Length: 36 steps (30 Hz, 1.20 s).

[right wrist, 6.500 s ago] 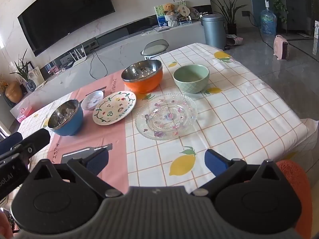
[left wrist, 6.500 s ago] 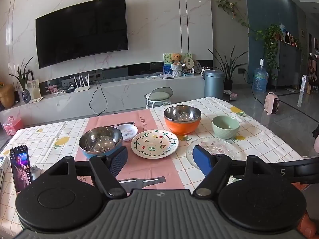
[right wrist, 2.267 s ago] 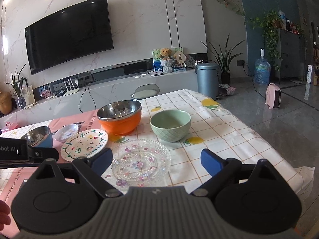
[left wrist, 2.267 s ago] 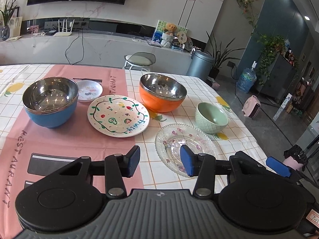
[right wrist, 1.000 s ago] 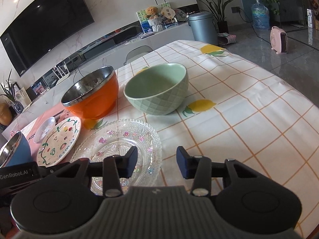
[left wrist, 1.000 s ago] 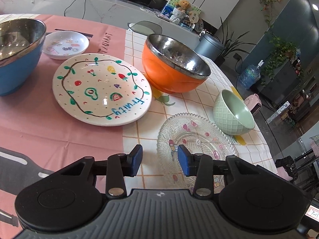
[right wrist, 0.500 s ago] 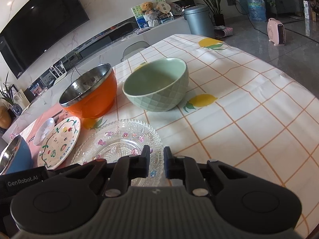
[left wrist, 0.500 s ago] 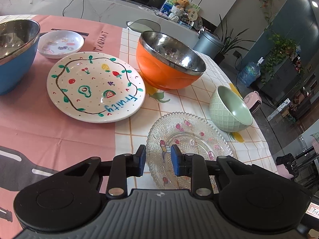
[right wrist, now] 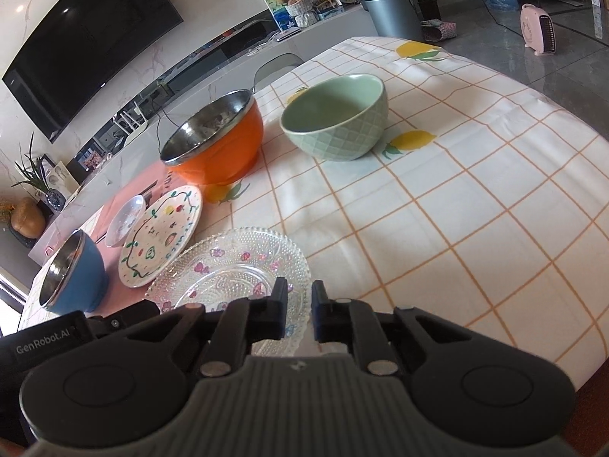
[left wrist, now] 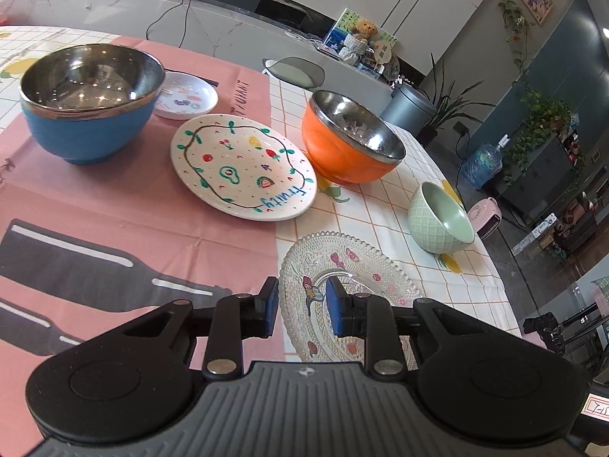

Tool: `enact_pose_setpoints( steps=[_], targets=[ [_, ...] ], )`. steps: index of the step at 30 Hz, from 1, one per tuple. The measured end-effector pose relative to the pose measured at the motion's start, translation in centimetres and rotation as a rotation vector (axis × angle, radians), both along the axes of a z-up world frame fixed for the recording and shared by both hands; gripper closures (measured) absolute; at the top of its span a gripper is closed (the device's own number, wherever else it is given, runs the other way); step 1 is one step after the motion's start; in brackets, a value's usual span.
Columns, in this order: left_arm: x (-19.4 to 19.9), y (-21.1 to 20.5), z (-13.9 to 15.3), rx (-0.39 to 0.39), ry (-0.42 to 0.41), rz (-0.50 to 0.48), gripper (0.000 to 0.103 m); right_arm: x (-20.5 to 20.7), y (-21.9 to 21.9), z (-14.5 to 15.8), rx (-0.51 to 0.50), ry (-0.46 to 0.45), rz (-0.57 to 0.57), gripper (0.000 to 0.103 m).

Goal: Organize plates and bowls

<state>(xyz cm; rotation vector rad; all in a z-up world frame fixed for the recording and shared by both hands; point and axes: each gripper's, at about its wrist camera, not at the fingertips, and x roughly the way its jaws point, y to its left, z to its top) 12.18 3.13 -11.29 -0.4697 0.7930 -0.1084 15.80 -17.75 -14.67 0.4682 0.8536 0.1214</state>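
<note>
A clear glass plate (left wrist: 361, 270) with flower prints lies near the table's front. My left gripper (left wrist: 302, 306) grips its left rim, jaws narrowed on the edge. My right gripper (right wrist: 296, 310) grips the same plate (right wrist: 232, 262) at its right rim, jaws nearly closed on it. Behind stand a white fruit-pattern plate (left wrist: 243, 165), a small white saucer (left wrist: 186, 97), a blue steel-lined bowl (left wrist: 89, 99), an orange steel-lined bowl (left wrist: 352, 139) and a green ceramic bowl (left wrist: 441, 219). The green bowl (right wrist: 337, 116) and orange bowl (right wrist: 215, 139) also show in the right wrist view.
The table carries a checked lemon cloth (right wrist: 456, 190) with a pink runner (left wrist: 95, 209) on the left. The table's right edge (right wrist: 563, 103) drops to the floor. A chair (left wrist: 295, 70) stands at the far side.
Both grippers have come down to the glass plate and narrowed their jaws on its opposite rims. The left view has swung left.
</note>
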Motion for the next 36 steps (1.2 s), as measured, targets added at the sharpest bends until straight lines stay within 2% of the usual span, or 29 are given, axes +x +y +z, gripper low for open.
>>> enact_pose_setpoints(
  steps=[10,19,29,36],
  targets=[
    [-3.8,5.2,1.6,0.0,-0.033,0.123,0.073,-2.0,5.5,1.8,0.015,-0.025,0.112,0.092],
    [-6.1,9.0,0.8,0.013,-0.01,0.206,0.073,-2.9,10.4,1.6,-0.004,-0.008,0.221,0.092],
    [-6.7,10.0,-0.9,0.013,0.033,0.219,0.073,-3.1,12.0,-0.1,-0.025,0.057,0.256,0.092],
    [-6.8,9.6,-1.3,0.049,0.057,0.215,0.073,-3.3,12.3,-0.2,-0.052,0.053,0.272,0.092]
  ],
)
